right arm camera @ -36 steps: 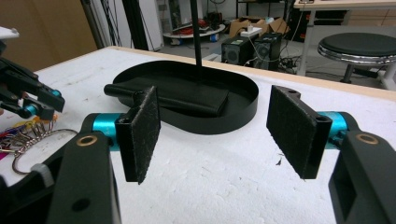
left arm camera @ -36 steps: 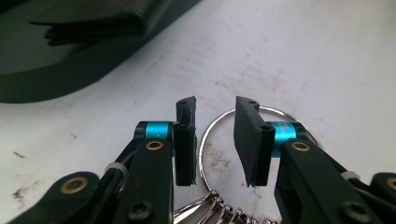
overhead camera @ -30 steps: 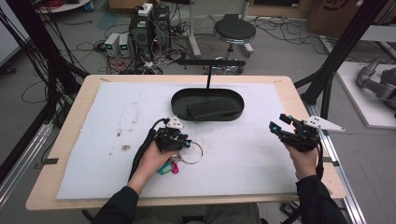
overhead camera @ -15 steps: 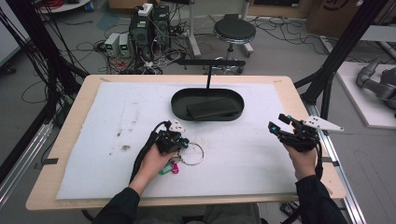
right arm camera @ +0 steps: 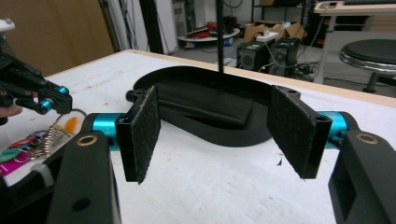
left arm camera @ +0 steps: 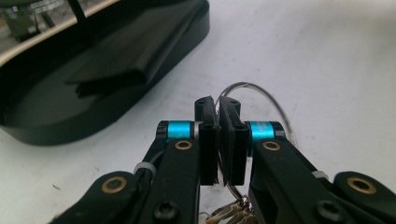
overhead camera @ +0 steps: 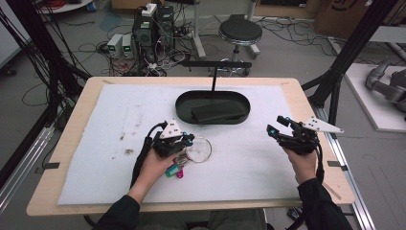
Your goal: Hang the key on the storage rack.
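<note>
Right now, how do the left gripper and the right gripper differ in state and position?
The left gripper is shut on the key ring; the right gripper is open and holds nothing. The left sits near the table's middle, the right nearer its edge. Both face the black tray.

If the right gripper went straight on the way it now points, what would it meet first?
Probably the black oval tray: it lies dead ahead between the open right gripper jaws, with bare white mat before it. Height over the mat is unclear.

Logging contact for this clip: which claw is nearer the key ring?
Left. The left claw is shut on the key ring; the right claw hovers open, well off to its right.
</note>
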Motion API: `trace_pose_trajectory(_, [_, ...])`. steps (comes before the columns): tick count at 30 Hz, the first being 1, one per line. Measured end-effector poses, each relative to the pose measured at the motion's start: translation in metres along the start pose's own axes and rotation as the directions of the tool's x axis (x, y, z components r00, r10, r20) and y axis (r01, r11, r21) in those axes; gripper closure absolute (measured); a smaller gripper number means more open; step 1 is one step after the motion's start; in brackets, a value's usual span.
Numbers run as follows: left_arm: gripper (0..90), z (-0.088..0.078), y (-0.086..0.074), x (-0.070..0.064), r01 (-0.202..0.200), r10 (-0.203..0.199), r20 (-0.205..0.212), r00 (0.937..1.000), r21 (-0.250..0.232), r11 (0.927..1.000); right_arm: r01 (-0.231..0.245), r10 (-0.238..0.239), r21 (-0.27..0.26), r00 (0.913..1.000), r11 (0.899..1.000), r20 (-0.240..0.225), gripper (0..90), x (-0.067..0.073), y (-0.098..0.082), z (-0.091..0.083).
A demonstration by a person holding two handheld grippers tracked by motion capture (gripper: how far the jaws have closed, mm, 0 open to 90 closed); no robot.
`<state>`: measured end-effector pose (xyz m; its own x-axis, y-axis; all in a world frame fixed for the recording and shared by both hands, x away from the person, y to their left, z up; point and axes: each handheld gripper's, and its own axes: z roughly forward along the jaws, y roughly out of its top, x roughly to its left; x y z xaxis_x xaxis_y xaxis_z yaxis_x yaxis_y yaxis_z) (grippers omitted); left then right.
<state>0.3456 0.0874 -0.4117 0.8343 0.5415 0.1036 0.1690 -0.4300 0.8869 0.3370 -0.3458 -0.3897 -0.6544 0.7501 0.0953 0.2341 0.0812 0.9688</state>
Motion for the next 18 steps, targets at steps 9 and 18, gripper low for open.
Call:
trace_pose_trajectory(9, [86.2, -0.013, 0.003, -0.014, -0.077, 0.079, 0.032, 0.9963, -0.062, 0.9950, 0.039, -0.035, 0.034, 0.9945, 0.999, -0.099, 35.5, 0.022, 0.002, 0.025])
trace_pose_trajectory(18, [82.5, -0.011, 0.001, -0.015, -0.052, 0.057, 0.087, 0.9945, -0.060, 0.9969, 0.049, -0.044, 0.040, 0.9930, 0.998, -0.110, 35.5, 0.025, 0.002, 0.029])
